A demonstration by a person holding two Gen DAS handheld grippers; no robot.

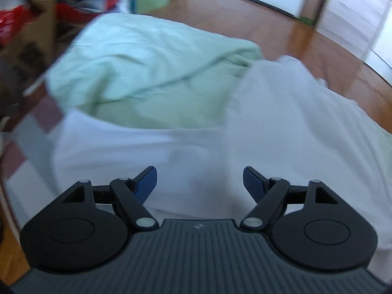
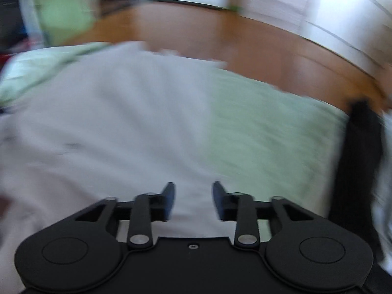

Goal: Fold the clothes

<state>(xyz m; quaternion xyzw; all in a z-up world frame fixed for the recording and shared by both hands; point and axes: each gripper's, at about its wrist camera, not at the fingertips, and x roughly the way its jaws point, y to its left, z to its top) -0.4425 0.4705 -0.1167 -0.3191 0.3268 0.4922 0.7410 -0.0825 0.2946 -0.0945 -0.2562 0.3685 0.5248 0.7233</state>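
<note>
Left tongs [image 1: 199, 181]: spread wide, blue pads [image 1: 147, 183] apart, nothing between them; they hang over the near part of the white garment [image 1: 171, 152].
Right tongs [image 2: 193, 199]: also parted, a narrower gap, gripping nothing; white cloth [image 2: 110, 122] lies directly under and ahead.
White garment: spread and rumpled, lying on the pale green sheet [image 1: 147, 73]; one bunched fold rises ahead and right of the left tongs.
Green sheet: shows past the garment in the left view, and to the right of it in the right view [image 2: 269, 127].
Right edge: black strap-like object [image 2: 362, 152], blurred, beside the sheet.
Far left: cardboard box [image 1: 36, 31] and red clutter [image 1: 12, 22].
Beyond: wooden floor [image 1: 318, 49], white wall units [image 2: 343, 12]; both views motion-blurred.
</note>
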